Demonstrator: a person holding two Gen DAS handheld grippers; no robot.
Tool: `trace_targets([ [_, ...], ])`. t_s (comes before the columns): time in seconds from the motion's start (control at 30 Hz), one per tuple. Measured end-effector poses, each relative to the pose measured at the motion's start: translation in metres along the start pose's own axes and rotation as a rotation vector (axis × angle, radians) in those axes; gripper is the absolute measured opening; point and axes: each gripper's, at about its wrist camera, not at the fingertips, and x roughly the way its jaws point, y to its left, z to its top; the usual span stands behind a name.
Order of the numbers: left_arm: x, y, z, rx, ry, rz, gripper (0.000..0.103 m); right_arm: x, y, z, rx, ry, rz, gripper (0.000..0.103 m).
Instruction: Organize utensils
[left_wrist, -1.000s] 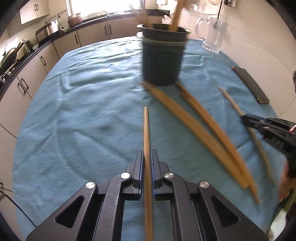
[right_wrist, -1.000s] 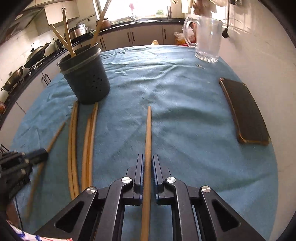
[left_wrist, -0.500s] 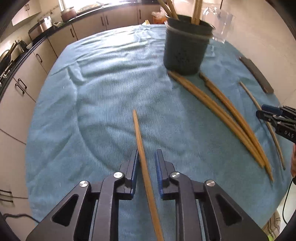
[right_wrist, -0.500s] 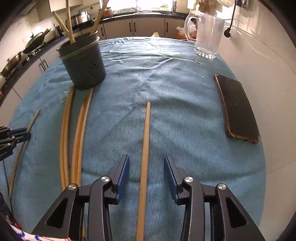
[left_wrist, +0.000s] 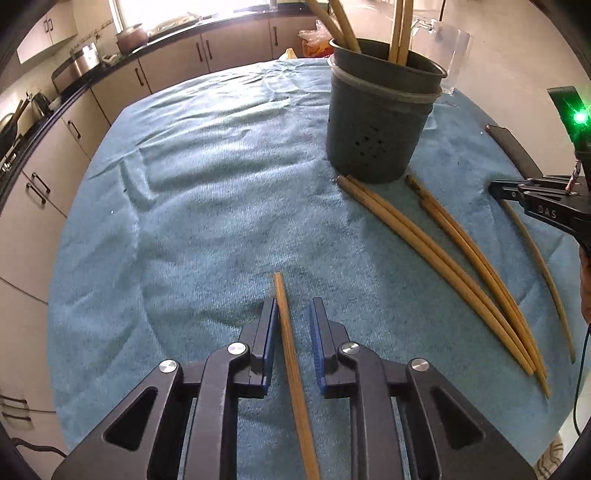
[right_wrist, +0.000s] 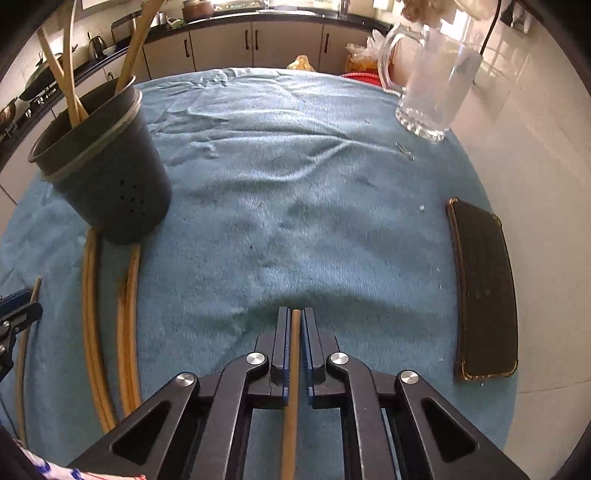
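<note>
At the bottom centre of the left wrist view, the left gripper (left_wrist: 291, 325) has its fingers narrowly parted around a chopstick (left_wrist: 291, 354), which leans on the left pad. The right gripper (right_wrist: 294, 332) pinches another chopstick (right_wrist: 292, 387). The dark holder (left_wrist: 380, 122) stands upper right, with loose chopsticks (left_wrist: 443, 266) on the blue-clothed worktop (left_wrist: 207, 192).

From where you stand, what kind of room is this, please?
Most likely a home kitchen. Beige cabinets run under a dark countertop that carries a pot and a kettle. A glass jug stands on the table's blue cloth.
</note>
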Motion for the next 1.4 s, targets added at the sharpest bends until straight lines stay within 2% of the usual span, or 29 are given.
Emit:
trace_targets([
  [0.03, 0.000, 0.000, 0.000, -0.003, -0.009, 0.005, 0.006, -0.001, 0.000, -0.001, 0.006, -0.008, 0.005, 0.005],
  [0.1, -0.001, 0.002, 0.000, -0.025, -0.015, 0.013, 0.005, -0.006, -0.005, -0.003, 0.032, -0.027, 0.030, 0.005],
  [0.2, -0.018, 0.005, -0.001, -0.061, -0.069, 0.007, 0.005, -0.024, -0.011, -0.006, 0.054, -0.084, 0.057, 0.005],
  [0.4, -0.086, 0.003, -0.008, -0.086, -0.228, -0.006, 0.005, -0.089, -0.021, -0.025, 0.107, -0.245, 0.106, 0.005],
  [0.63, -0.146, -0.008, -0.028, -0.119, -0.345, -0.037, 0.005, -0.155, -0.025, -0.058, 0.133, -0.391, 0.102, 0.005],
  [0.83, -0.182, -0.024, -0.049, -0.108, -0.428, -0.025, 0.005, -0.190, -0.027, -0.078, 0.153, -0.472, 0.105, 0.005],
  [1.03, -0.209, -0.032, -0.065, -0.114, -0.470, -0.057, 0.005, -0.219, -0.027, -0.095, 0.162, -0.536, 0.126, 0.005],
  [1.4, -0.246, -0.039, -0.073, -0.111, -0.565, -0.101, 0.005, -0.249, -0.017, -0.095, 0.152, -0.601, 0.141, 0.006],
])
